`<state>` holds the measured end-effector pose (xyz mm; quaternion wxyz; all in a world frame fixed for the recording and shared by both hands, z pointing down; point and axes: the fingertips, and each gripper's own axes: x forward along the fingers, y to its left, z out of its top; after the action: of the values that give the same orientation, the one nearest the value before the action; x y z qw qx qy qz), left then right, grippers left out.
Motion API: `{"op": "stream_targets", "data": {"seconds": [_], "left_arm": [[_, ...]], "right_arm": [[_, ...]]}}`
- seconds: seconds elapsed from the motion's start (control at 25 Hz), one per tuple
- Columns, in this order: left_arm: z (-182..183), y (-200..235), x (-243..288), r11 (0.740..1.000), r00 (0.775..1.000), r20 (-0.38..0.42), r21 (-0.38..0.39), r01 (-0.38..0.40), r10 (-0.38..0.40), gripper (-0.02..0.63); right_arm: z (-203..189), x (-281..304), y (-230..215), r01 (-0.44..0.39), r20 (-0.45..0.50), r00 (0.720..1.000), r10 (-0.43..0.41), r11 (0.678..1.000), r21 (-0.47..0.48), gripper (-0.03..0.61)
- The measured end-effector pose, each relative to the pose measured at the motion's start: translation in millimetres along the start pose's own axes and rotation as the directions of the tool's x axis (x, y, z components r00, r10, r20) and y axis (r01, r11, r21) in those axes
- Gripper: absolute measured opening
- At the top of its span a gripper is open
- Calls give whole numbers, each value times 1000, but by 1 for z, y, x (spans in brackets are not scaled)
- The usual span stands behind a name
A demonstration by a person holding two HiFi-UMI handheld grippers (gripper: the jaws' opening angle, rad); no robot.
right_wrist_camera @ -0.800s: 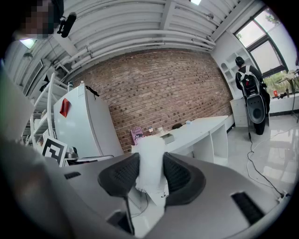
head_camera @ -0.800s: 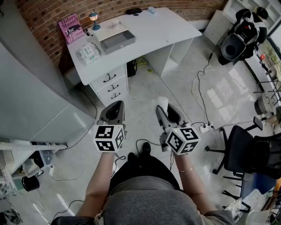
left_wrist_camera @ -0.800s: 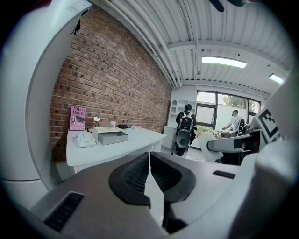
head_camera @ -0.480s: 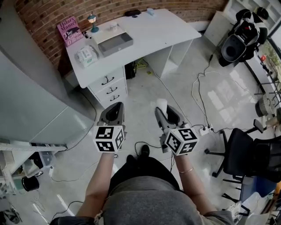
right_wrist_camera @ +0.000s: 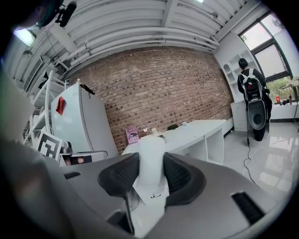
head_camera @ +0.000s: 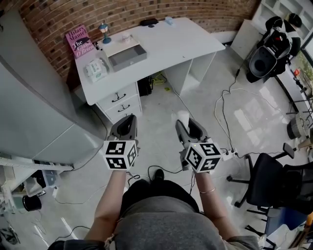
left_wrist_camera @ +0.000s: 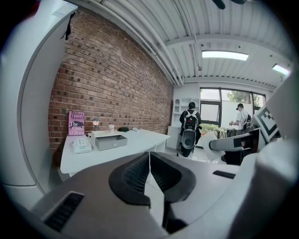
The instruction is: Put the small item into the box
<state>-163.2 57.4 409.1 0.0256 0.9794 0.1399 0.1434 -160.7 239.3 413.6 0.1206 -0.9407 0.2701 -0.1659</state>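
Pale grey tall cabinet (head_camera: 29,97) fills the far left of the head view, w/ a red-brown brick wall (head_camera: 195,10) running along the top. Next over, a white desk (head_camera: 181,44) stands against the bricks. At its left end are a pink paperback book (head_camera: 80,40) propped upright, a small blue-topped lamp (head_camera: 103,28) and a white pack of wipes (head_camera: 96,69). Just right of the wipes sits the grey open-topped rectangular box (head_camera: 127,54), near the desk's back edge. White drawers w/ dark handles (head_camera: 120,100) hang under that end.

Nearer the person, both tools are held out over the pale glossy floor (head_camera: 156,139), well short of the desk. The left gripper (head_camera: 128,118) has its fingers together: the black pads (left_wrist_camera: 133,172) meet along a thin line, nothing btw them. The right gripper (head_camera: 186,121) is clamped on the small white cylindrical item (right_wrist_camera: 151,151), w/ one ribbed pad pressing each side (the item stands upright and pokes out past the tips). So the item is in the right gripper, well apart from the box, which lies ahead and to the left.

Further right, a white power strip (head_camera: 230,155) and loose cables lie on the floor, then a black office chair (head_camera: 271,178). A black-and-white machine (head_camera: 271,49) stands top right.
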Motion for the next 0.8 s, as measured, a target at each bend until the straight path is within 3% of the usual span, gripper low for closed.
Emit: {"op": "stream_targets", "data": {"seconds": [0.36,0.8], "left_arm": [[3,-10,20,1000,1000,-6,18,-7,7,26],[8,23,72,1000,1000,-29,0,-10,10,26]], "right_arm": [[7,11,-26,-3,-10,1000,3,1000,25,166],[16,69,-35,-17,-35,999,19,999,44,166]]}}
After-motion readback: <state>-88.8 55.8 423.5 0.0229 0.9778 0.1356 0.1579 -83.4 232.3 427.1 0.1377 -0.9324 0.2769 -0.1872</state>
